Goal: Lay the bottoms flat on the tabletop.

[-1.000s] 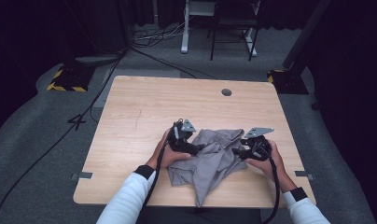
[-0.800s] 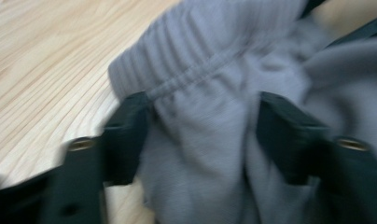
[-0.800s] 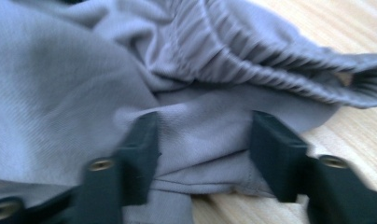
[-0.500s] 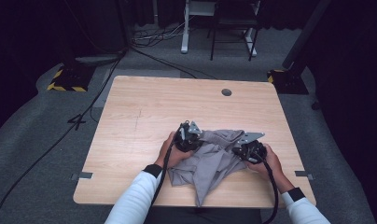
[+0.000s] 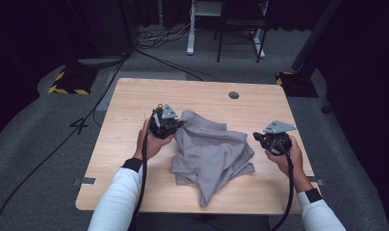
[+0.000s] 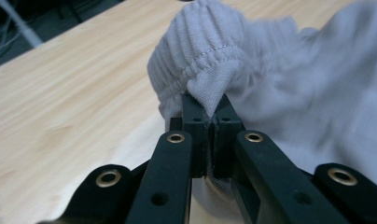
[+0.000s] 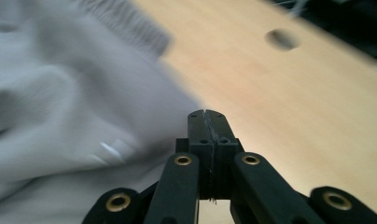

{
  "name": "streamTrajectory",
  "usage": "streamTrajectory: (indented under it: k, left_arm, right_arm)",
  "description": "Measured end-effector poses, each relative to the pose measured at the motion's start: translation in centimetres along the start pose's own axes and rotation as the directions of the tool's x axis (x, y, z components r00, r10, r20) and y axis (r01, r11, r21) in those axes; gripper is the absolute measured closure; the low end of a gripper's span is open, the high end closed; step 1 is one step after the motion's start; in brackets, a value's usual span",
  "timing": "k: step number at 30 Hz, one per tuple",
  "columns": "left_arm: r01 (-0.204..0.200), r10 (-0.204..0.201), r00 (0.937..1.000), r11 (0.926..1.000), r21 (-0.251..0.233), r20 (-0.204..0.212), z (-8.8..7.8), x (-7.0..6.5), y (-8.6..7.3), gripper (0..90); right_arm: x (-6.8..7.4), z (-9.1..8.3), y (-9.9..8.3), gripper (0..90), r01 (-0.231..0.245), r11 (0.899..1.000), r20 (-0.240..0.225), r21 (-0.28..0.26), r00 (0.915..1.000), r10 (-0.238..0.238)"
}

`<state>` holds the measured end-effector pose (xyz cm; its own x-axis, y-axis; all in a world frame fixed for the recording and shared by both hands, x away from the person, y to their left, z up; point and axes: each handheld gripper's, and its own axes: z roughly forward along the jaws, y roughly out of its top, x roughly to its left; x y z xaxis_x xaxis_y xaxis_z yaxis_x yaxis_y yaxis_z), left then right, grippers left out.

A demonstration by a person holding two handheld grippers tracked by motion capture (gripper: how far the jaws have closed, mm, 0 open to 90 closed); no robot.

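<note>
A grey garment (image 5: 212, 154) with a ribbed elastic waistband (image 6: 200, 51) is seen crumpled on the worktop (image 5: 130, 106), between the two hand-held grippers. A fold of the waistband edge is pinched between the jaws of the left hand-held gripper (image 6: 207, 114), which are pressed together on the cloth; in the high view this left hand-held gripper (image 5: 171, 122) is found at the garment's upper left corner, where the fabric is lifted slightly off the wood. From there the cloth is spread away to the right and toward the person, ending in a pointed tail near the worktop's near edge.

The jaws of the right hand-held gripper (image 7: 207, 116) are shown clenched tight, with no cloth visible between their tips. The garment is seen just beside them, to their left and beneath, and a white label (image 7: 112, 149) is made out on the fabric there. In the high view the right hand-held gripper (image 5: 262, 139) is held at the garment's right edge, just beside it.

Beyond the right jaws, a dark round hole (image 7: 281, 39) in the worktop is visible. Black cables (image 5: 53, 149) are laid on the grey floor to the left.
</note>
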<state>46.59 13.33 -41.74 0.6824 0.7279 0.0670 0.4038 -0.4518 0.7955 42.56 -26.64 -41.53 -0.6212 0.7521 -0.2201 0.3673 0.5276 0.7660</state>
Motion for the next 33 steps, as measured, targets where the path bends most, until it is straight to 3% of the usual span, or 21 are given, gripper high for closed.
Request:
streamTrajectory:
  k: [3, 5, 7, 10, 11, 12, 13, 14, 16, 17, 18, 20, 21, 23, 25, 27, 29, 30, 31, 33]
  left_arm:
    - [0.041, -0.04, 0.9982, 0.9991, 0.013, -0.044, 0.3, 1.3, -0.2, 86.1]
    - [0.053, -0.052, 0.9962, 0.9984, 0.021, -0.07, 0.8, 1.6, -0.5, 84.8]
    - [0.093, -0.089, 0.9901, 0.995, 0.035, -0.108, 1.2, 1.7, -0.9, 69.8]
    - [0.135, -0.131, 0.9854, 0.9905, 0.029, -0.109, 1.0, 1.4, -1.8, 45.8]
    - [0.15, -0.148, 0.9858, 0.9887, 0.012, -0.079, 0.6, 1.3, -2.3, 36.2]
    - [0.155, -0.155, 0.987, 0.9879, -0.002, -0.043, 0.2, 1.1, -2.9, 34.6]
    - [0.143, -0.143, 0.9893, 0.9897, 0.007, -0.032, -0.2, 0.7, -3.5, 33.7]
    - [0.123, -0.122, 0.9919, 0.9924, 0.01, -0.034, -0.6, 0.2, -4.1, 32.0]
    - [0.099, -0.099, 0.9949, 0.995, 0.007, 0.017, -1.5, -0.8, -5.6, 32.1]
    - [0.095, -0.095, 0.9947, 0.9954, 0.01, 0.038, -1.8, -1.4, -6.4, 32.1]
    - [0.064, -0.065, 0.9972, 0.9974, 0.032, 0.038, -2.0, -1.9, -7.2, 32.6]
    - [0.05, -0.053, 0.9961, 0.9981, 0.036, 0.071, -2.3, -3.1, -8.7, 35.3]
    - [0.049, -0.054, 0.9932, 0.9976, 0.048, 0.103, -2.4, -3.4, -9.2, 38.3]
    - [0.018, -0.026, 0.9917, 0.9974, 0.07, 0.126, -2.7, -4.1, -9.6, 40.0]
    - [0.045, -0.057, 0.9775, 0.9969, 0.065, 0.203, -3.0, -4.6, -10.1, 40.8]
    - [0.022, -0.039, 0.9754, 0.9968, 0.077, 0.217, -2.9, -5.3, -10.3, 38.6]
    - [0.029, -0.052, 0.9689, 0.995, 0.096, 0.242, -2.3, -5.9, -10.4, 37.6]
    - [0.021, -0.045, 0.9689, 0.9948, 0.1, 0.243, -2.0, -6.1, -10.4, 37.7]
    - [0.005, -0.031, 0.9698, 0.9943, 0.107, 0.242, -1.7, -6.4, -10.4, 40.2]
    - [-0.002, -0.026, 0.964, 0.9946, 0.103, 0.265, -1.3, -6.6, -10.3, 47.5]
  right_arm:
    - [-1.4, 0.9, 1.4, 89.3, -0.037, 0.999, 0.048, -0.025, 0.9981, 0.038]
    - [-1.9, 2.0, 1.7, 89.0, -0.075, 0.997, 0.04, -0.027, 0.9963, 0.076]
    - [-1.5, 3.1, 1.7, 83.0, -0.087, 0.996, 0.039, -0.006, 0.9954, 0.088]
    - [-0.2, 3.8, 1.3, 67.5, -0.074, 0.997, -0.011, 0.019, 0.9972, 0.074]
    - [0.3, 3.7, 1.1, 64.1, -0.089, 0.996, -0.043, 0.018, 0.995, 0.09]
    - [0.7, 3.5, 0.9, 61.0, -0.101, 0.995, -0.105, 0.01, 0.9893, 0.102]
    - [1.3, 3.4, 0.8, 56.7, -0.098, 0.995, -0.155, 0.019, 0.9829, 0.1]
    - [2.0, 3.2, 0.6, 52.0, -0.083, 0.996, -0.172, 0.027, 0.9813, 0.086]
    - [3.6, 3.2, 0.2, 49.8, -0.07, 0.997, -0.249, 0.037, 0.9654, 0.077]
    - [4.4, 3.3, 0.1, 45.7, -0.054, 0.997, -0.259, 0.049, 0.9636, 0.065]
    - [5.2, 3.4, 0.0, 42.5, -0.026, 0.998, -0.264, 0.059, 0.9636, 0.041]
    - [6.4, 4.0, 0.1, 38.7, 0.011, 0.997, -0.301, 0.078, 0.9535, 0.014]
    - [6.9, 4.3, 0.1, 35.9, 0.014, 0.996, -0.292, 0.09, 0.9563, 0.013]
    - [7.2, 5.2, 0.2, 33.3, 0.026, 0.993, -0.284, 0.111, 0.9589, 0.006]
    - [7.2, 6.0, 0.1, 32.4, 0.023, 0.991, -0.297, 0.129, 0.9546, 0.017]
    - [7.3, 6.7, 0.0, 39.1, 0.045, 0.986, -0.283, 0.159, 0.959, 0.002]
    - [7.3, 7.2, -0.2, 52.4, 0.067, 0.982, -0.304, 0.174, 0.9525, -0.011]
    - [7.3, 7.4, -0.2, 60.4, 0.074, 0.982, -0.31, 0.172, 0.9507, -0.017]
    - [7.4, 7.4, -0.2, 69.0, 0.074, 0.984, -0.319, 0.164, 0.9477, -0.018]
    - [7.8, 7.2, -0.2, 80.4, 0.112, 0.982, -0.295, 0.153, 0.9533, -0.063]
